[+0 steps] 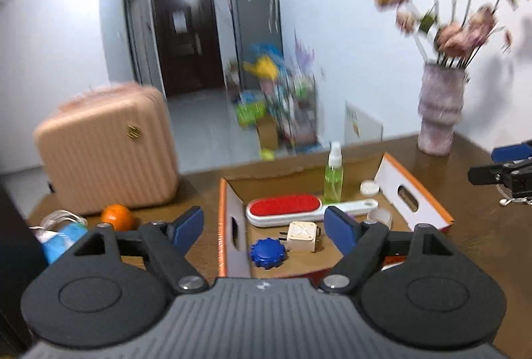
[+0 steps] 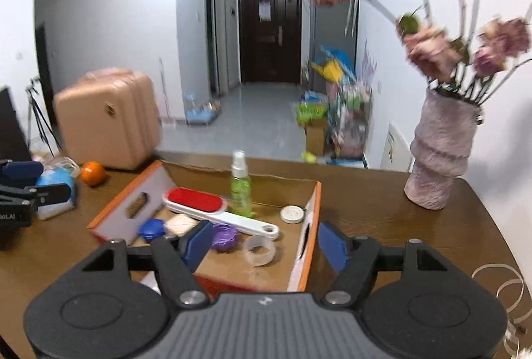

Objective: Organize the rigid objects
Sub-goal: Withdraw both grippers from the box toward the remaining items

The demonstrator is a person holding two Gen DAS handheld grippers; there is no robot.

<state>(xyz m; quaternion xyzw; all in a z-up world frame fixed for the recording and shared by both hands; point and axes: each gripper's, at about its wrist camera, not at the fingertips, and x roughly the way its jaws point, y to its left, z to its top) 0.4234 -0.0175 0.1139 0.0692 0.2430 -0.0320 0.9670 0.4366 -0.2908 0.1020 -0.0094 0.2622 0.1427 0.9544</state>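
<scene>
An open cardboard box (image 1: 229, 212) (image 2: 133, 189) on the brown table holds a red and white lint brush (image 1: 286, 209) (image 2: 206, 204), a green spray bottle (image 1: 333, 179) (image 2: 241, 186), a blue ridged cap (image 1: 267, 252) (image 2: 151, 228), a cream square block (image 1: 301, 236) (image 2: 179, 223), a purple cap (image 2: 224, 236), a clear tape roll (image 2: 258, 250) and a white round lid (image 1: 369, 187) (image 2: 292, 213). My left gripper (image 1: 264, 231) is open and empty above the box's near left. My right gripper (image 2: 265, 246) is open and empty above its near right; it also shows in the left wrist view (image 1: 505, 166).
A pink suitcase (image 1: 106, 149) (image 2: 106, 116) stands at the table's back left, with an orange (image 1: 117, 216) (image 2: 92, 173) and a blue and white pack (image 1: 58, 242) (image 2: 55, 189) beside it. A vase of flowers (image 1: 439, 113) (image 2: 439, 153) stands at the back right. White cable (image 2: 505, 292) lies near right.
</scene>
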